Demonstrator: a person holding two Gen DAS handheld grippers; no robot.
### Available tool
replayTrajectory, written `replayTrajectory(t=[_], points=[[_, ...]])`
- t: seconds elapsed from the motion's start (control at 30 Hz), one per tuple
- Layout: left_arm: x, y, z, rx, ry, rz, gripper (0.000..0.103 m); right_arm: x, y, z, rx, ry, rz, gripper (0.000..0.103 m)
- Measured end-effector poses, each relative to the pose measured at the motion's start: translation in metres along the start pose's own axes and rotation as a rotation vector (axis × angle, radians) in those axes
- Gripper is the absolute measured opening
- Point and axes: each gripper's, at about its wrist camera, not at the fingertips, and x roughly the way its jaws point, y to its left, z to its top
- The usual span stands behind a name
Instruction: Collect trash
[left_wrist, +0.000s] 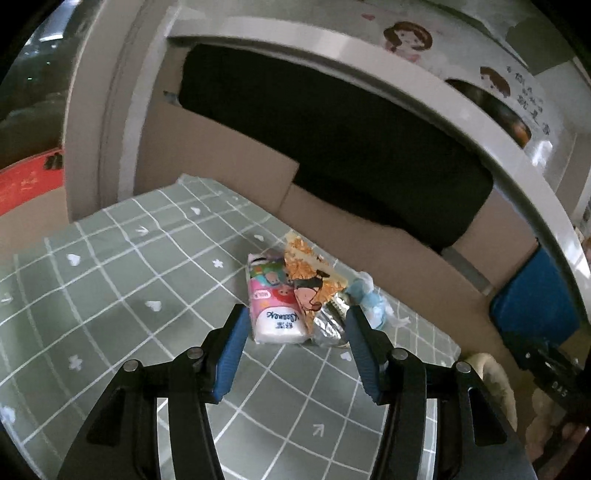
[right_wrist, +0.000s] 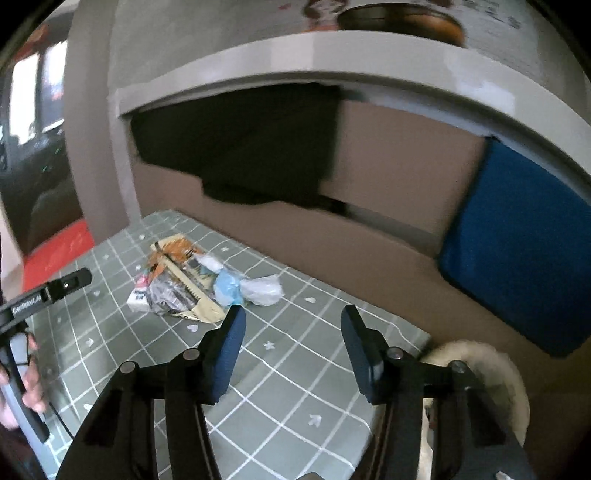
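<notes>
A small pile of trash lies on the green checked tablecloth (left_wrist: 110, 266). It holds a pink tissue pack (left_wrist: 275, 308), an orange and silver snack wrapper (left_wrist: 314, 284) and a crumpled blue and white wad (left_wrist: 369, 299). My left gripper (left_wrist: 295, 314) is open, its blue fingers on either side of the tissue pack and wrapper, just short of them. In the right wrist view the same wrapper (right_wrist: 181, 284), tissue pack (right_wrist: 138, 295) and wad (right_wrist: 243, 288) lie ahead to the left. My right gripper (right_wrist: 293, 314) is open and empty, to the right of the pile.
A brown cardboard box (left_wrist: 229, 162) with a dark opening stands along the table's far edge under a grey shelf (left_wrist: 332, 48). A blue cushion (right_wrist: 524, 236) sits at the right. A cream fluffy thing (right_wrist: 491, 373) lies at the table's right edge. The left gripper's handle (right_wrist: 44, 295) shows at left.
</notes>
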Motion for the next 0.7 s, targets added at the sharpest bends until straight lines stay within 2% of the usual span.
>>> replayTrajectory(t=[0.13,0.2,0.3,0.5,0.6,0.7], points=[[0.034,-0.011,0.008,0.032,0.077,-0.031,0.057,0.025,-0.005,0.002,0.003,0.016,0.018,0.049],[0.051,-0.02,0.018,0.052,0.087,-0.022,0.057,0.035,-0.011,0.0,0.03,0.026,0.031,0.049],[0.073,-0.028,0.03,0.059,0.091,0.032,0.057,0.047,-0.02,-0.004,0.064,0.043,0.046,0.049],[0.128,-0.018,0.041,0.001,0.154,0.143,0.057,0.064,-0.037,-0.018,0.105,0.093,0.08,0.049],[0.132,-0.013,0.033,-0.007,0.192,0.121,0.052,0.066,-0.041,-0.023,0.121,0.114,0.094,0.049],[0.118,-0.01,0.023,0.009,0.188,0.1,0.041,0.069,-0.042,-0.023,0.138,0.128,0.119,0.049]])
